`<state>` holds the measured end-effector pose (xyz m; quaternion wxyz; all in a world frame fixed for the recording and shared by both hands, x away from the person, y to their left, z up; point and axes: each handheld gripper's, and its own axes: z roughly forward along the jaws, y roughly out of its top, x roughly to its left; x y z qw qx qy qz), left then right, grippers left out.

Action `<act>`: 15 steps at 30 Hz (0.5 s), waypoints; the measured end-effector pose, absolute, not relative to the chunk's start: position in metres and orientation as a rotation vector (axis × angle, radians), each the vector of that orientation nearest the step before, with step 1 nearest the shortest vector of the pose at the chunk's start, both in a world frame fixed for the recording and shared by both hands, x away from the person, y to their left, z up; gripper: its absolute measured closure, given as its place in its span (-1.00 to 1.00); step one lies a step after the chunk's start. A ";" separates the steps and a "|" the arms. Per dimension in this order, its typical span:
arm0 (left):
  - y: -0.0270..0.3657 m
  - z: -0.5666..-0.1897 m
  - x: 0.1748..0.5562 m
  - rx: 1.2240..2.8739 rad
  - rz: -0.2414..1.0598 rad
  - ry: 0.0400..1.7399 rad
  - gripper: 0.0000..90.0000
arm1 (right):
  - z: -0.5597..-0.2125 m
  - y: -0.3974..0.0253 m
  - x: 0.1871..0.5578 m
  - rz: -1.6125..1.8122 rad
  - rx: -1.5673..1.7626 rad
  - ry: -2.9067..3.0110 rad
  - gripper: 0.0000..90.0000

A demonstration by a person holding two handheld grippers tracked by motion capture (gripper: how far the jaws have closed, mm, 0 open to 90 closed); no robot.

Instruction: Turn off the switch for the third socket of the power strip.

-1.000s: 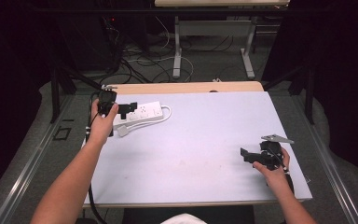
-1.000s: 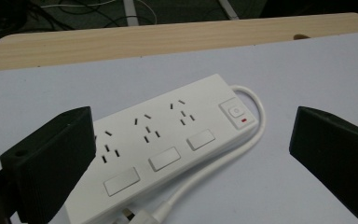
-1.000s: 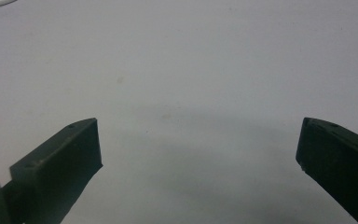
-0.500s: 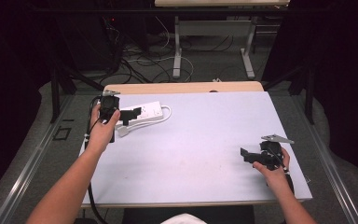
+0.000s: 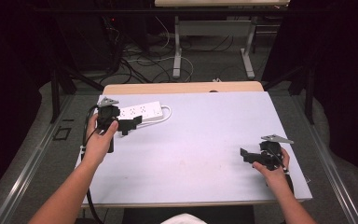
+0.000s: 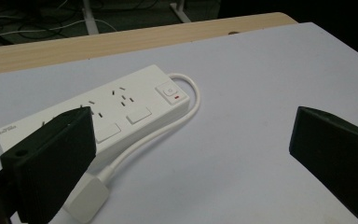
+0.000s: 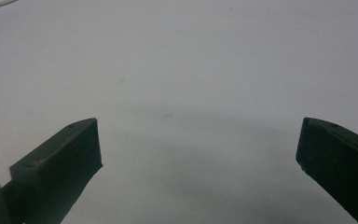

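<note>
Power strip (image 5: 140,112) lies at far left of surface (image 5: 205,140), cord looped beside it. High view: my left tool (image 5: 129,123) hovers just beside strip, released; right tool (image 5: 245,155) idle near right edge, well apart. Left gripper view: jaws spread wide, strip (image 6: 116,109) and its plug (image 6: 87,199) between and ahead, untouched. Right gripper view: jaws released over bare surface (image 7: 191,84). My judgement: approach nearly done, grasp not yet made.

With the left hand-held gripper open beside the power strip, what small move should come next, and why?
Probably ease the left hand-held gripper forward and down toward the white power strip. Its jaws are wide open with nothing between them, the strip lies just ahead, and the right hand-held gripper waits far off.
</note>
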<state>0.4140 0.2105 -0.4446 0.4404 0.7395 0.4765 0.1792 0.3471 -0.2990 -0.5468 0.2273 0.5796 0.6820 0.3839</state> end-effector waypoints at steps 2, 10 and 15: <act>0.211 -0.444 0.409 1.840 0.442 1.171 -0.99 | -0.547 -0.299 0.347 1.056 1.592 1.883 -1.00; 0.213 -0.445 0.389 1.819 0.430 1.158 -0.99 | -0.547 -0.299 0.347 1.057 1.591 1.883 -1.00; 0.214 -0.448 0.378 1.816 0.432 1.154 -0.99 | -0.547 -0.298 0.346 1.059 1.598 1.880 -1.00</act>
